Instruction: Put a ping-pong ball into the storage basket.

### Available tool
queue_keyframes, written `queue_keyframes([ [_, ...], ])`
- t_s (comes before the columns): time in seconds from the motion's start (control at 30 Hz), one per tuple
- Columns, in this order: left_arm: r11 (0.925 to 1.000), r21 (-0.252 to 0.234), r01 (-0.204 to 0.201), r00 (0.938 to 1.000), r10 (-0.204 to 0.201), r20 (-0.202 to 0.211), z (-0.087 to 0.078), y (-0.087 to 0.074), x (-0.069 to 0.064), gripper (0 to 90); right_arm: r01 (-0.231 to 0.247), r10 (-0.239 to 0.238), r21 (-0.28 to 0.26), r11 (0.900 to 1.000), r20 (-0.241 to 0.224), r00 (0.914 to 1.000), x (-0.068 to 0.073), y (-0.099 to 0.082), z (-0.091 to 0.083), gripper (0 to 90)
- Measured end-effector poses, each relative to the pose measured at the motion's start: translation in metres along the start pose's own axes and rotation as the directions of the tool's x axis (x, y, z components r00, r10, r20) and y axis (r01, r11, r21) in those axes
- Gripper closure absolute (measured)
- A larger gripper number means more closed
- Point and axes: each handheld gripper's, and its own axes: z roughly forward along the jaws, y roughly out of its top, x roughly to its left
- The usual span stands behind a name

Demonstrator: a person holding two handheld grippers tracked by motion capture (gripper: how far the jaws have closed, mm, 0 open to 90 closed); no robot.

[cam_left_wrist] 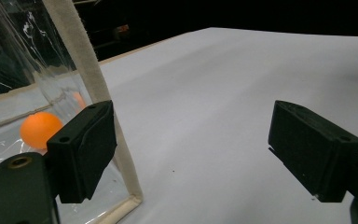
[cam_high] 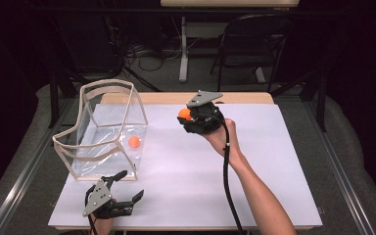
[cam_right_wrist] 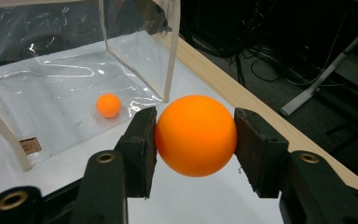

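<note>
Clear plastic forms the box [cam_high: 108, 128] at the left of the white sheet [cam_high: 254, 166] that covers the table; its edges are trimmed in cream tape. One orange ball [cam_high: 134, 142] lies on the box's floor, near its right wall. In front of the box, at the near left corner of the sheet, the left gripper [cam_high: 125, 187] rests low in the person's left hand [cam_high: 102, 226]. Its jaws stand wide apart with nothing between them. In the left gripper view, one jaw sits just beside the box's taped corner post [cam_left_wrist: 91, 88], though contact cannot be made out, and the other hangs over bare sheet.

Farther right, past the middle of the table, the right hand [cam_high: 223, 137] holds the right gripper [cam_high: 185, 115] raised above the sheet, to the right of the box. Its jaws are clamped on a second orange ball [cam_right_wrist: 196, 136], one pad pressing each side, so the ball hangs clear of the sheet. Beyond it, the right gripper view shows the box and the first ball inside.
</note>
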Motion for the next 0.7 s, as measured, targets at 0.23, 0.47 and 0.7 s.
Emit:
queue_keyframes([
  [0.23, 1.0000, 0.001, 0.002, 1.0000, -0.002, 0.001, 0.001, 0.000, 0.000, 15.5, 0.006, -0.006, -0.003, 1.0000, -0.009, 0.9999, 0.001, 0.006, 0.003, 50.5],
  [0.47, 1.0000, 0.000, 0.004, 1.0000, -0.004, 0.000, 0.001, 0.000, 0.000, 15.5, 0.012, -0.012, 0.001, 0.9999, -0.019, 0.9997, 0.003, 0.011, 0.009, 50.5],
  [0.7, 1.0000, 0.000, 0.002, 1.0000, -0.002, 0.001, 0.000, 0.000, 0.000, 15.5, 0.019, -0.019, 0.006, 0.9998, -0.029, 0.9994, 0.005, 0.016, 0.014, 50.5],
])
